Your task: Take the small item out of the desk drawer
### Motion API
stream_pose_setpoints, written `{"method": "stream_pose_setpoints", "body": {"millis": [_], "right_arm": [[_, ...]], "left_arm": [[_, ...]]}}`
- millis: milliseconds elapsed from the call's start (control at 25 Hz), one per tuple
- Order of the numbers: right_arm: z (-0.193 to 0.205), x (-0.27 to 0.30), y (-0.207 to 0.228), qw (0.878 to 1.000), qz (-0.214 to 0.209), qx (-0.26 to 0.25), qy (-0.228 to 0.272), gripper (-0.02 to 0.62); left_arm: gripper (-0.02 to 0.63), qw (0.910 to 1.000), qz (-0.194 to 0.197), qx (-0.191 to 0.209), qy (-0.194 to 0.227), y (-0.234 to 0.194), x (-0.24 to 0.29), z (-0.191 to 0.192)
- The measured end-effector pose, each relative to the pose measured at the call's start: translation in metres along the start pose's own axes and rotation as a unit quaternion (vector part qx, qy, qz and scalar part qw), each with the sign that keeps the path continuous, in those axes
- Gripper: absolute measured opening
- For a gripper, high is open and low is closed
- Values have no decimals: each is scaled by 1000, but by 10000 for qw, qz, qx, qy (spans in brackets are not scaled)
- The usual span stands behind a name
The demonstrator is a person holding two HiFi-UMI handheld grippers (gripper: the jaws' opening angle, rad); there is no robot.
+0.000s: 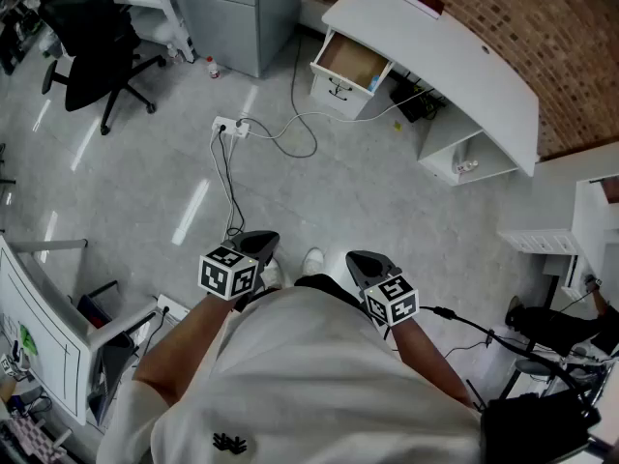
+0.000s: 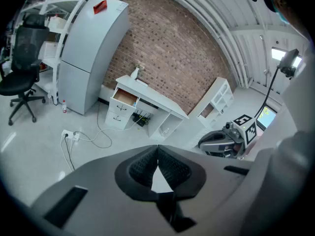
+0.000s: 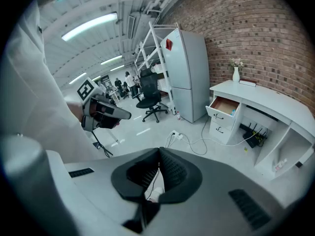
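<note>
The white curved desk [image 1: 455, 56] stands far off against the brick wall. Its top drawer [image 1: 350, 64] is pulled open, and a small blue item [image 3: 233, 111] shows at the drawer's corner. I hold both grippers close to my body, well away from the desk. The left gripper [image 1: 259, 245] has its dark pads meeting at the tips [image 2: 157, 150] with nothing between them. The right gripper [image 1: 366, 259] is shut and empty too [image 3: 159, 154]. Each gripper shows in the other's view, with the right gripper [image 2: 224, 140] in one and the left gripper [image 3: 106, 113] in the other.
A power strip [image 1: 230, 127] with cables lies on the grey floor between me and the desk. A black office chair [image 1: 92, 51] and a tall grey cabinet [image 1: 237, 13] stand at the far left. White shelves [image 1: 580, 230] are at the right, and a small vase [image 3: 236, 74] stands on the desk.
</note>
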State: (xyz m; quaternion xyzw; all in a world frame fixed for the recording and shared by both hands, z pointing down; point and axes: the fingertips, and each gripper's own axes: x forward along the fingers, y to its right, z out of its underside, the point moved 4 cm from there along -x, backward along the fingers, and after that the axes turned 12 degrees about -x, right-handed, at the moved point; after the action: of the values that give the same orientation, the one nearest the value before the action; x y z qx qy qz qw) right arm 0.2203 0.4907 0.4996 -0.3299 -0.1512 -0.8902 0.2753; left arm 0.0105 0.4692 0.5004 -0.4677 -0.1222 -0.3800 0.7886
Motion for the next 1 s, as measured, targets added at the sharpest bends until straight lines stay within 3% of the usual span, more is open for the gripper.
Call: {"method": "stream_pose_setpoints", "body": {"millis": [120, 280, 480, 720, 840, 1000], "right_arm": [[-1, -10, 6, 10000, -37, -32, -17, 29], [-9, -20, 28, 9999, -43, -96, 100, 29], [-9, -29, 64, 9995, -112, -121, 265, 29], [2, -20, 96, 9995, -188, -38, 247, 29], [-1, -11, 105, 9995, -160, 133, 229, 29], [-16, 21, 133, 9988, 185, 413, 198, 31]], "left_arm": [[23, 9997, 23, -183, 161, 20, 4, -8], [23, 9997, 66, 66, 211, 49, 20, -24], [23, 9995, -147, 208, 187, 62, 43, -41], [23, 9976, -491, 408, 267, 58, 57, -59], [23, 9972, -423, 612, 104, 52, 62, -73], [23, 9950, -217, 963, -149, 24, 85, -107]]}}
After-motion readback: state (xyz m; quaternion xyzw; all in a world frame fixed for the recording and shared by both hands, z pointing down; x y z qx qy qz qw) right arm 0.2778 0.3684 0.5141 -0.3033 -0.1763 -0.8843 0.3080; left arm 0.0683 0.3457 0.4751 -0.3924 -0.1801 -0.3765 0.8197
